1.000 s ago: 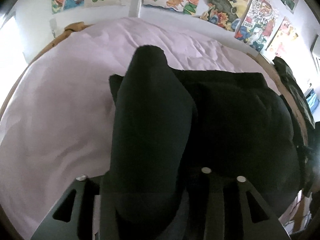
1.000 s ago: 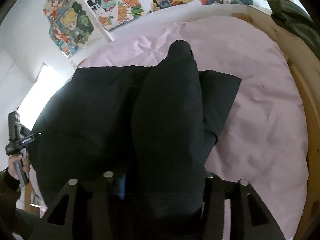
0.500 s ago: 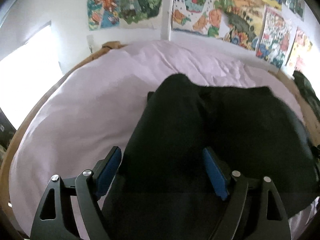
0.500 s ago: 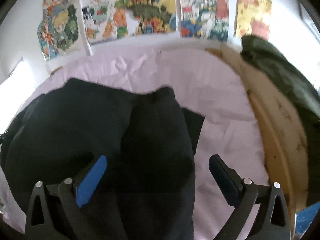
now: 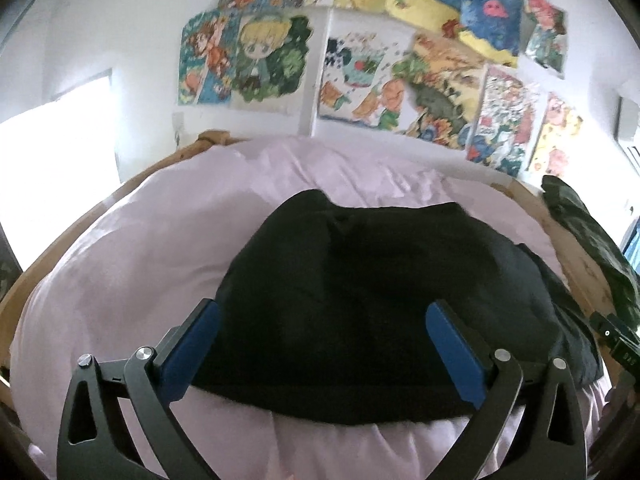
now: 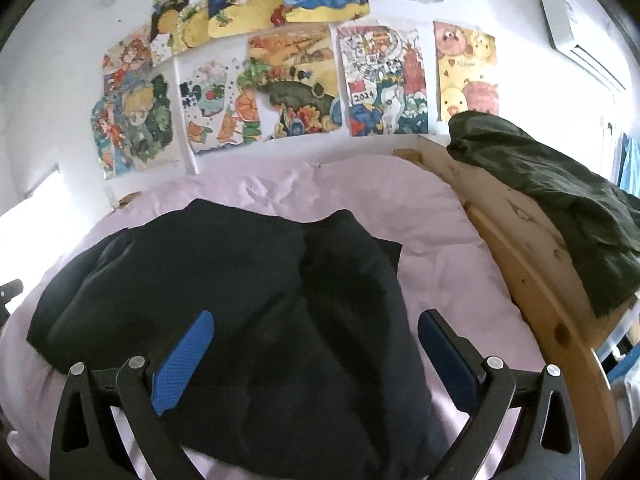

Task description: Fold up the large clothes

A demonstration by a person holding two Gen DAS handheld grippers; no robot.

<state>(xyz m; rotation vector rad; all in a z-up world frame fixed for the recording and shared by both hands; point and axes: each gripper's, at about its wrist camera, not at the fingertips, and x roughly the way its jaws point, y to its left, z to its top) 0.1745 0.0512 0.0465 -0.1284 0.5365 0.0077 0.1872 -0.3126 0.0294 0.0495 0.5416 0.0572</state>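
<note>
A large black garment [image 5: 360, 300] lies folded over on the pink bed sheet [image 5: 132, 264]. It also shows in the right wrist view [image 6: 248, 304], with a folded part on its right side. My left gripper [image 5: 320, 344] is open and empty, held above the near edge of the garment. My right gripper [image 6: 316, 352] is open and empty, held above the garment's near right part. Blue pads [image 6: 180, 360] line the fingers.
A wooden bed frame [image 6: 520, 264] runs along the right side, with a dark green garment [image 6: 560, 184] draped on it. Posters [image 6: 288, 80] cover the white wall behind the bed. The other gripper's handle [image 5: 616, 340] shows at the right edge.
Both grippers were shut on black fabric and have opened and let it go. The lifted parts now lie flat on the garment. Both grippers have pulled back and tilted up.
</note>
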